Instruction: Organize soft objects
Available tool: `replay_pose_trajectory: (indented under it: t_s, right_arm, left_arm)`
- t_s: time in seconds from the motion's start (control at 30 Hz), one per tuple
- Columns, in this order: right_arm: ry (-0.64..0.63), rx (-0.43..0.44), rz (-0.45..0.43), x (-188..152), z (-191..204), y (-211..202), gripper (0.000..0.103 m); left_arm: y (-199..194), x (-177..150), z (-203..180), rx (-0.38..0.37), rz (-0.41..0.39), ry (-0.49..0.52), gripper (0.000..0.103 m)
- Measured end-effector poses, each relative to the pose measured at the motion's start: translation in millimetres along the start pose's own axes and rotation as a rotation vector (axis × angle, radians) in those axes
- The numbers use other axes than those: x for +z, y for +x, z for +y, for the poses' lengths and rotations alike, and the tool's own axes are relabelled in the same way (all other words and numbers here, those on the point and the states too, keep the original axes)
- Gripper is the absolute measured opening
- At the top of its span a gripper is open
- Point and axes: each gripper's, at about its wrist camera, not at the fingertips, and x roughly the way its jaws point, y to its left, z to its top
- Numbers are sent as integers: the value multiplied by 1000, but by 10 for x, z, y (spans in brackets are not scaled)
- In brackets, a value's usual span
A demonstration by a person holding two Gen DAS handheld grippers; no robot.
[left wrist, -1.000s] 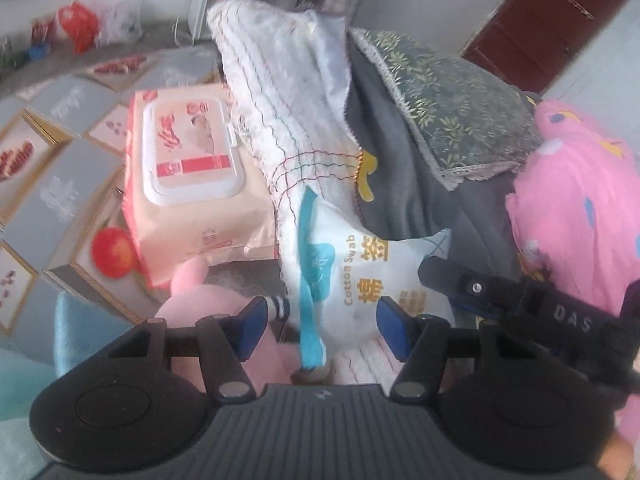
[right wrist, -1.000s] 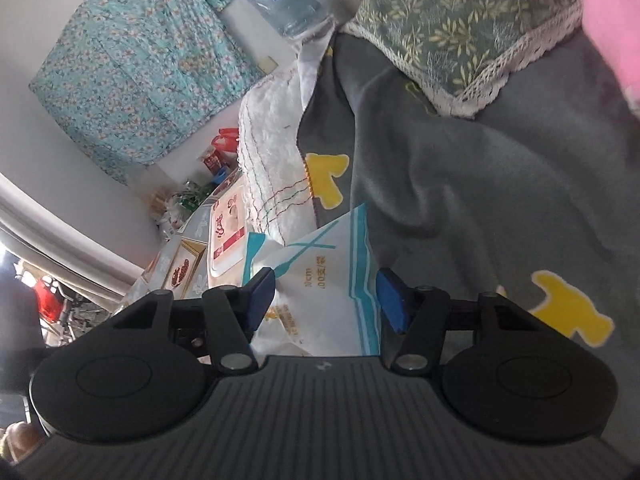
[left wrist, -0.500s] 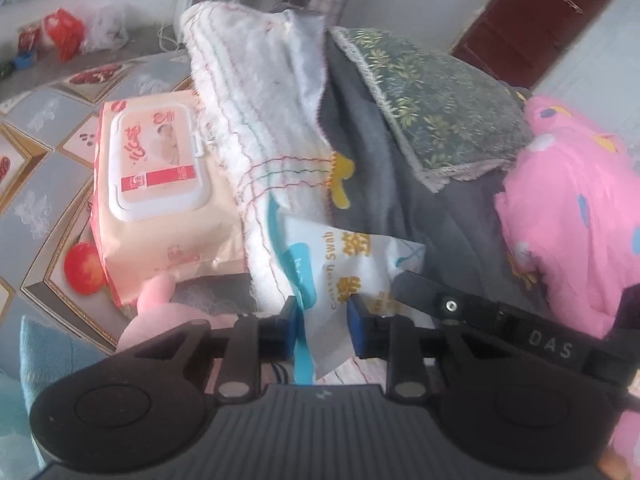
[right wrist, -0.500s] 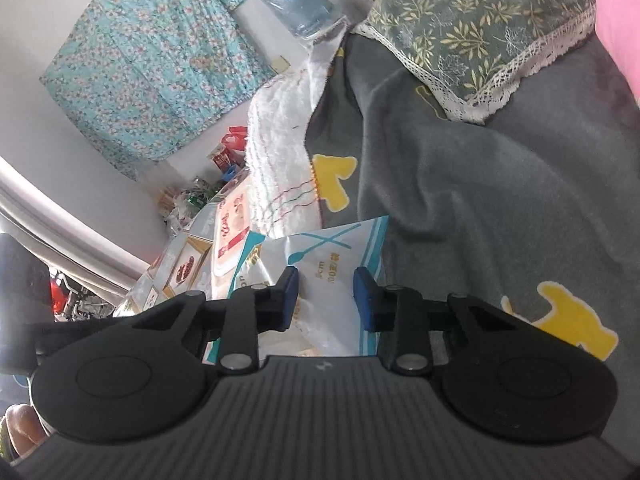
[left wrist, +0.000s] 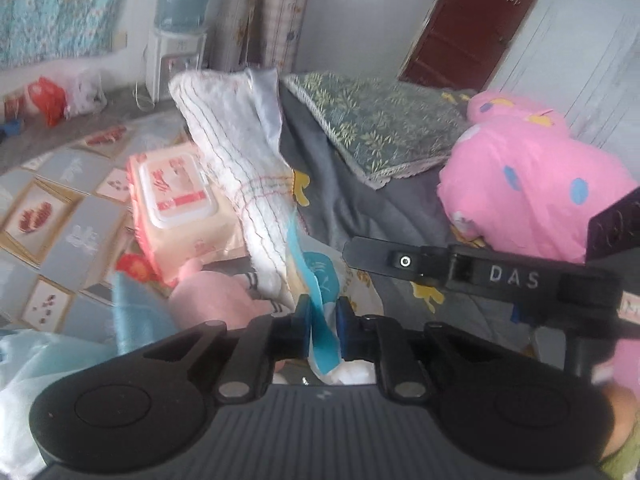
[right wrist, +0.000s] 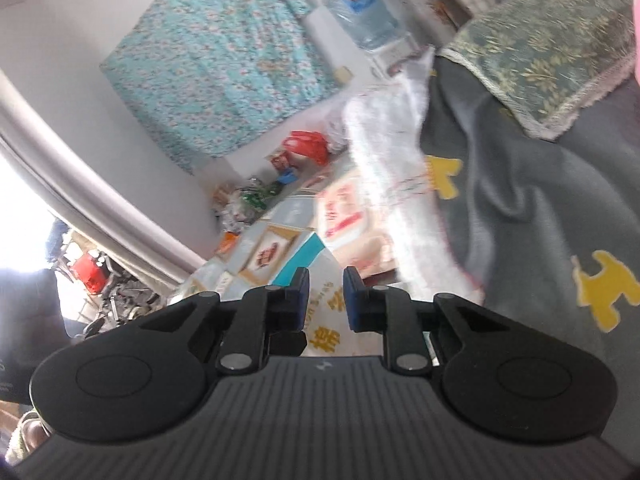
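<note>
Only left view: pink quilt (left wrist: 532,184), both grippers clamping swab bag (left wrist: 320,320).

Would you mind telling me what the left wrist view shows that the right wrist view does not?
Only the left wrist view shows the pink quilt, the dark red door and the pink plush toy. Only the right wrist view shows the bright doorway. Both show the cotton swab bag, pinched by the left gripper and the right gripper, plus the wet wipes pack.
</note>
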Motion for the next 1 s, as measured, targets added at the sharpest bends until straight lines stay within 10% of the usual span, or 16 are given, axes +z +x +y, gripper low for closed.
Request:
replay_pose_trajectory:
  t_s: [0.23, 0.47, 0.7, 0.93, 1.0]
  right_arm:
    - [-165, 23, -58, -348, 604, -353, 21]
    - [-634, -25, -68, -1085, 1547, -219, 71]
    - [-1113, -30, -153, -1898, 2663, 263, 87]
    - [-1420, 2, -190, -2642, 3673, 860, 85]
    - [-1476, -4, -195, -2817, 3916, 1035, 58]
  left_arm:
    - [-673, -228, 447, 21, -83, -67, 13]
    - [-1290, -422, 1133, 79, -155, -215, 13]
    - [-1854, -737, 1693, 141, -202, -348, 13]
    - [-2591, -1162, 2240, 226, -292, -511, 13]
    - [-2802, -1300, 2377, 250, -321, -555, 13]
